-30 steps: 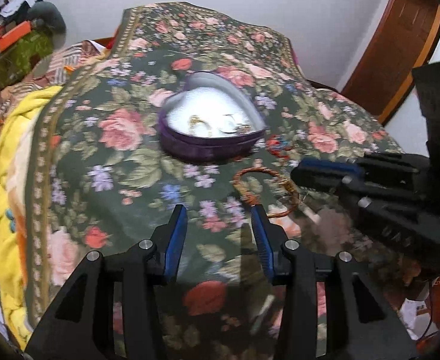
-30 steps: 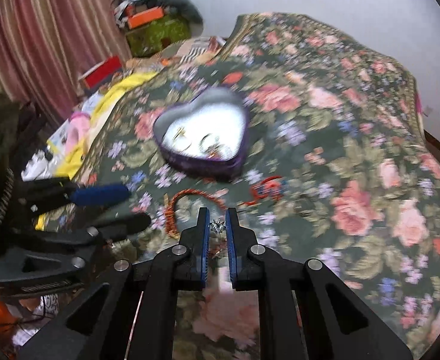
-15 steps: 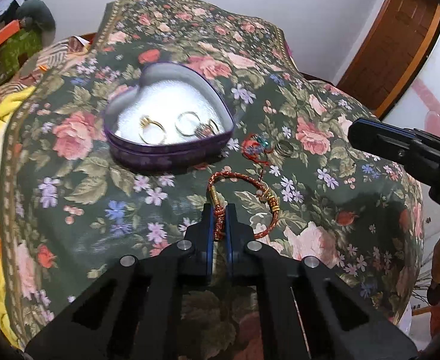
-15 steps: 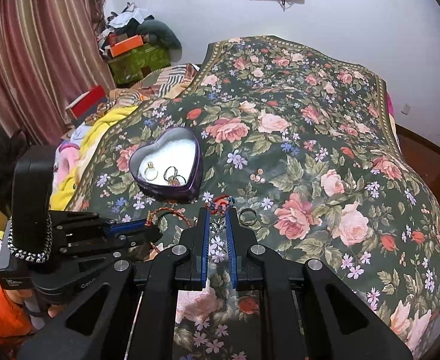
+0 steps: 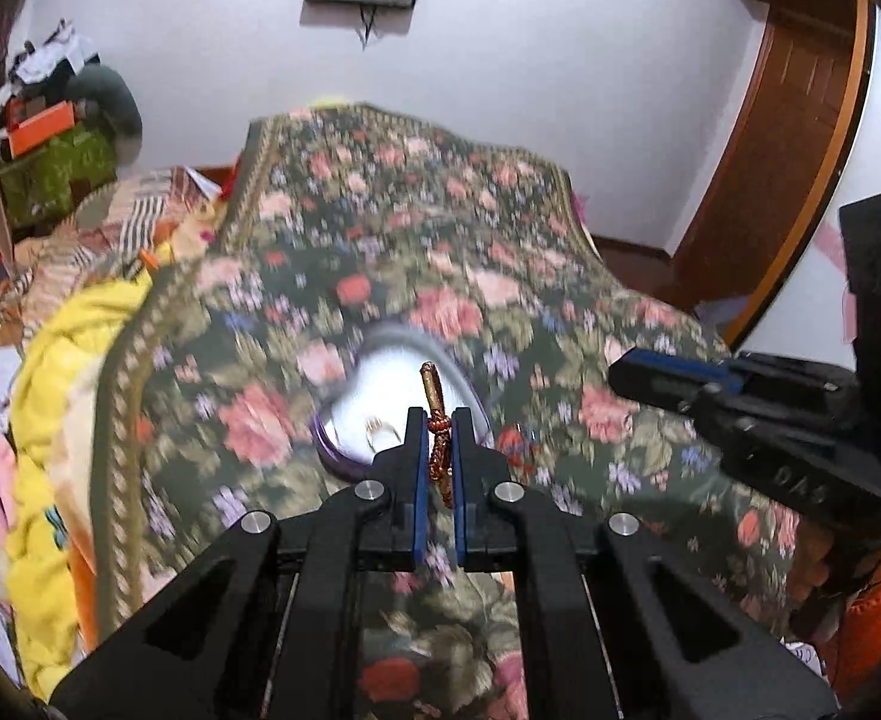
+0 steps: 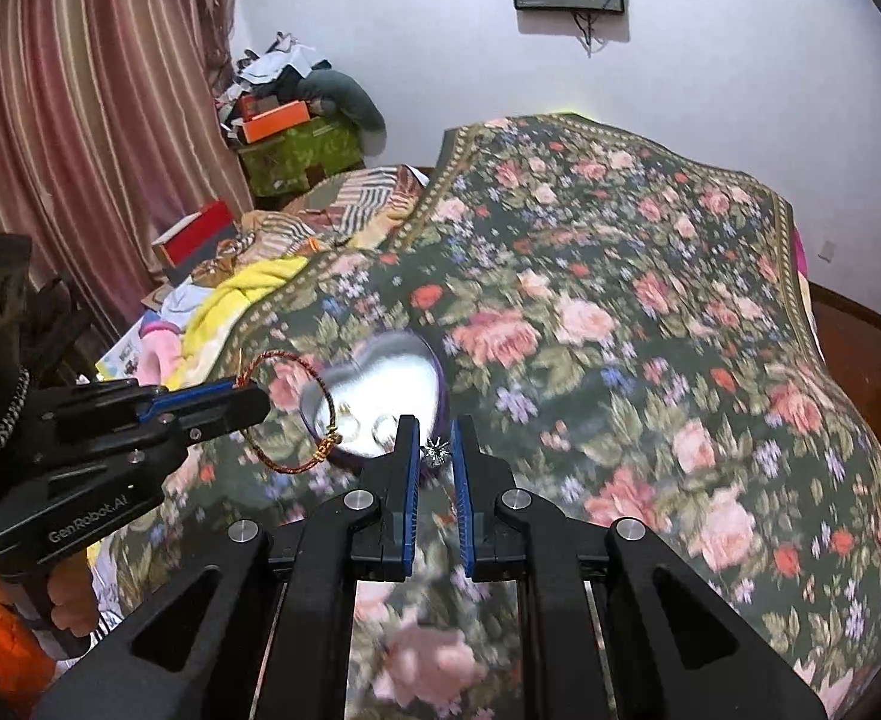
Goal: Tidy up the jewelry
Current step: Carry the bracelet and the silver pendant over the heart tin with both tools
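Holding one bracelet (image 5: 438,446), one earring (image 6: 434,452), two grippers

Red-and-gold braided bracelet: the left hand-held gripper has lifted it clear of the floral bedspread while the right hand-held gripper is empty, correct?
Not quite. The right hand-held gripper pinches a small silver spiky charm, per the right wrist view. The left hand-held gripper does hold the red-and-gold braided bracelet aloft.

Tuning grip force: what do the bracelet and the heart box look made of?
Bracelet: red cord wound with gold-coloured thread, gold metal-looking clasp, holding its loop while hanging from the left gripper. Heart box: glossy purple wall, pale lining; probably tin or plastic, too blurred to say.
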